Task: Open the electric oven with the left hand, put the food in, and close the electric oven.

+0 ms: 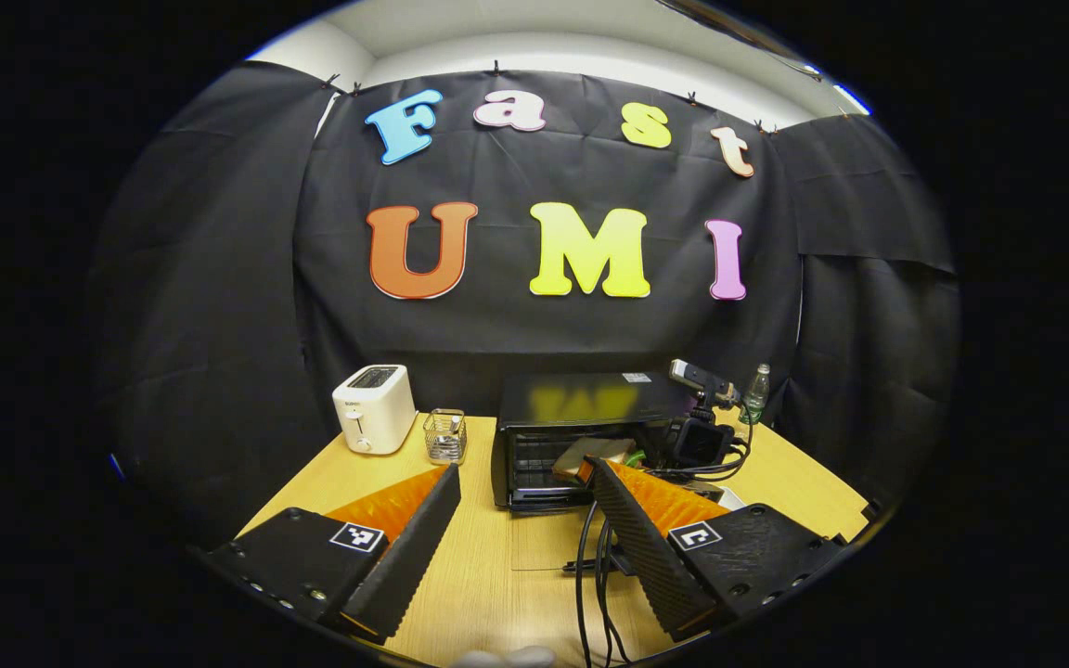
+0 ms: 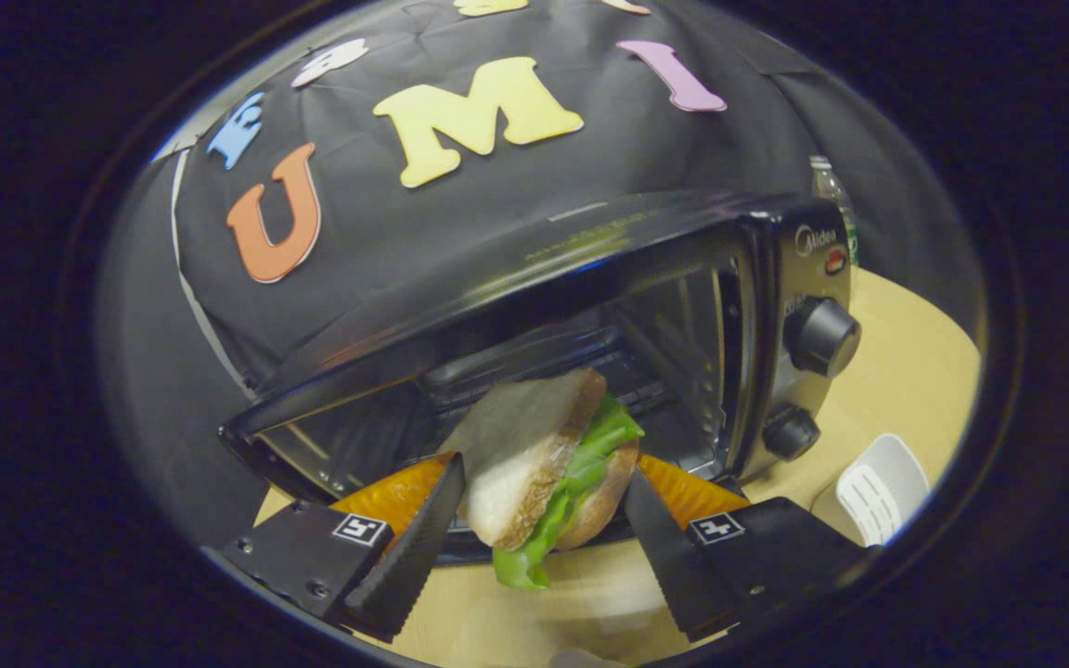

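The black electric oven point(image 1: 581, 408) stands at the back of the wooden table with its door folded down and its cavity showing. In the right gripper view the oven point(image 2: 590, 269) is close and tilted, with the wire rack visible inside. My right gripper point(image 2: 544, 492) is shut on a sandwich point(image 2: 534, 455) of bread and green lettuce, held on edge just in front of the oven's mouth. In the left gripper view that sandwich point(image 1: 595, 455) sits at the oven opening with the right gripper point(image 1: 701, 436) behind it. My left gripper point(image 1: 518, 473) stands open above the table, short of the oven.
A white toaster point(image 1: 374, 408) and a small wire basket point(image 1: 446, 436) stand left of the oven. A bottle point(image 1: 755, 394) is at the back right. Black cables point(image 1: 590, 566) trail over the table. Two knobs point(image 2: 820, 334) are on the oven's right side, with a white slotted object point(image 2: 878, 487) nearby.
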Available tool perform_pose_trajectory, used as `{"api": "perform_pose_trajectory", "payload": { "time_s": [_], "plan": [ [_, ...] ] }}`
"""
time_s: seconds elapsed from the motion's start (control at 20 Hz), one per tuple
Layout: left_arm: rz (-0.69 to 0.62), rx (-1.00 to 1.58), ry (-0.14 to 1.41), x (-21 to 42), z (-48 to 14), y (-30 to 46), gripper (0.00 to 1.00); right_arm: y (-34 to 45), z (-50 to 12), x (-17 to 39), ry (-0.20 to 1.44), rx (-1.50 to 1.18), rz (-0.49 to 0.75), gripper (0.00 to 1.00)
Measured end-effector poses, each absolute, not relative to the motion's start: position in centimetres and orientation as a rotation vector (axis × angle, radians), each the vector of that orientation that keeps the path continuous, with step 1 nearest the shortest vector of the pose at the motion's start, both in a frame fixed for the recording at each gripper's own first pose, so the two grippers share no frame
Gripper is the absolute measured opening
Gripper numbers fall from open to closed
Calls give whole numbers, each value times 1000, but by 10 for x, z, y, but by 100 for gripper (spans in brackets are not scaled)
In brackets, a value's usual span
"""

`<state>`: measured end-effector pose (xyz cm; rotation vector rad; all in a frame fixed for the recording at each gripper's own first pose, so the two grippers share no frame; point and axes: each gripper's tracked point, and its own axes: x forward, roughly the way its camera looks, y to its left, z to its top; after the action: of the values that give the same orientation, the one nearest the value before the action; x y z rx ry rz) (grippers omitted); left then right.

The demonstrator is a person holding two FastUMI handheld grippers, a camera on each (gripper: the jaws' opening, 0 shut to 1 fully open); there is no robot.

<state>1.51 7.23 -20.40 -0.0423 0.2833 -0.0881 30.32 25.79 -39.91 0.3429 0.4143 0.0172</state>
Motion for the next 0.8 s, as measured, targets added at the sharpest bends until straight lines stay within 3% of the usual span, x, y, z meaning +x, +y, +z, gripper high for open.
{"api": "perform_pose_trajectory", "payload": {
  "time_s": [0.15,0.3,0.75,0.8],
  "plan": [
    [-84,-48,270,16,-202,73,95,258,-387,307,365,310,36,100],
    [-77,-68,278,18,-206,71,95,274,-393,294,428,316,118,97],
    [-93,-81,268,20,-206,64,95,260,-396,289,419,330,102,96],
    [-94,-81,273,21,-208,63,94,270,-405,287,474,318,136,100]
  ]
}}
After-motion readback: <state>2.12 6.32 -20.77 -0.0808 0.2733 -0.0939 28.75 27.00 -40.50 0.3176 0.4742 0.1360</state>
